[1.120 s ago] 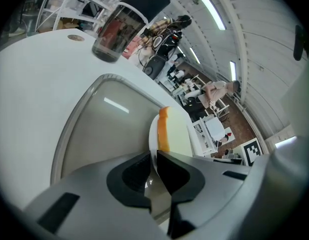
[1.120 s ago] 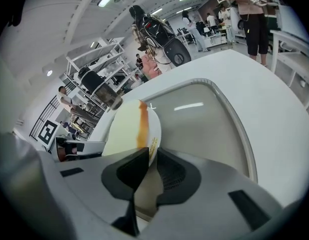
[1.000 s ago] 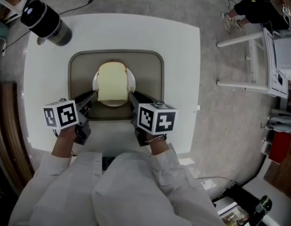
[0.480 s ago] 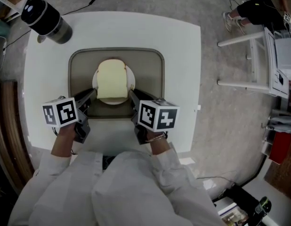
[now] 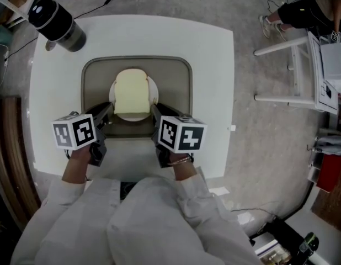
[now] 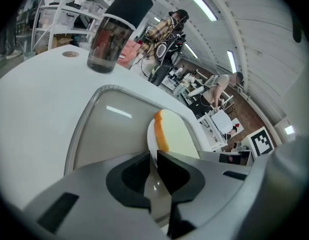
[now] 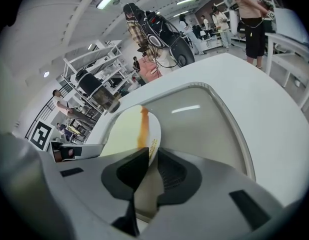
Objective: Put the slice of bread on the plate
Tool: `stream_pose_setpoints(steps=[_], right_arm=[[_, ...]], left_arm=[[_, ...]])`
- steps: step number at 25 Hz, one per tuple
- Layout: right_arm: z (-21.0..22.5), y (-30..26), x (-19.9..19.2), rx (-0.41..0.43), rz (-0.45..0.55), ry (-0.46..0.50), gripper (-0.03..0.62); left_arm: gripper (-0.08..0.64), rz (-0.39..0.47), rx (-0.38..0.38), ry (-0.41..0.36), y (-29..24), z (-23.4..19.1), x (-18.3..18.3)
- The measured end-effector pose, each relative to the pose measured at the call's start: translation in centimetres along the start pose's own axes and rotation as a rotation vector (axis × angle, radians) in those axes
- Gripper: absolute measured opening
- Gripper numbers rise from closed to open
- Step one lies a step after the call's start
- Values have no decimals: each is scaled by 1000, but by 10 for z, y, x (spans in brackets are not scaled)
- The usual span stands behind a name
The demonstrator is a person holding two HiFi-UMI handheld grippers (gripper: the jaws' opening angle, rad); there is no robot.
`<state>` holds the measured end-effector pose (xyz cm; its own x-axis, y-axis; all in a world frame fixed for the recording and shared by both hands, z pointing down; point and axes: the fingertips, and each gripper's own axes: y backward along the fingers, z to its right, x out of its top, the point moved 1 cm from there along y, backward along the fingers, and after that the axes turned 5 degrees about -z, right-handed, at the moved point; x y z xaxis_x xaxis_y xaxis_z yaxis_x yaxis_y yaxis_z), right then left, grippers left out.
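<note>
A pale slice of bread [image 5: 131,94] lies flat on a small white plate [image 5: 155,95] in the middle of an olive tray [image 5: 176,93]. My left gripper [image 5: 108,110] points at the plate's near left rim, and my right gripper [image 5: 153,109] points at its near right rim. Both sets of jaws stand together with only a thin slit and nothing in it. The left gripper view has the bread [image 6: 177,136] and plate rim [image 6: 150,140] just past my left gripper [image 6: 153,156]. The right gripper view has the bread [image 7: 125,131] just beyond my right gripper [image 7: 149,156].
The tray rests on a white square table [image 5: 214,65]. A tall clear jar with a black lid [image 5: 56,25] stands at the table's far left corner. A white frame [image 5: 292,70] and people are off to the right, away from the table.
Almost nothing: both grippers stay at the plate's near rim with jaws together, and the bread has not moved on the plate.
</note>
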<state>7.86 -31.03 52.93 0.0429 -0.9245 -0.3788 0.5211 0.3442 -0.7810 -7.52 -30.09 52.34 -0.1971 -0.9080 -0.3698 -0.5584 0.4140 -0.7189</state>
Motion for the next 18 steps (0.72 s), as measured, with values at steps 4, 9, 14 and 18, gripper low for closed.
stream_pose_setpoints(steps=[4,9,14,18], right_arm=[[3,4,4,-6,17,-15,58],[3,12,4,27,39,-19,58],[-8,23,4,36,81,-4,58],[-19,43,4,51,169,8,58]], left_arm=[[44,5,5,-4,0,4,2],[43,23,-39,5,3,13,1],[43,70,-59,8,19,13,7],[43,118,-127,-21,35,30,9]])
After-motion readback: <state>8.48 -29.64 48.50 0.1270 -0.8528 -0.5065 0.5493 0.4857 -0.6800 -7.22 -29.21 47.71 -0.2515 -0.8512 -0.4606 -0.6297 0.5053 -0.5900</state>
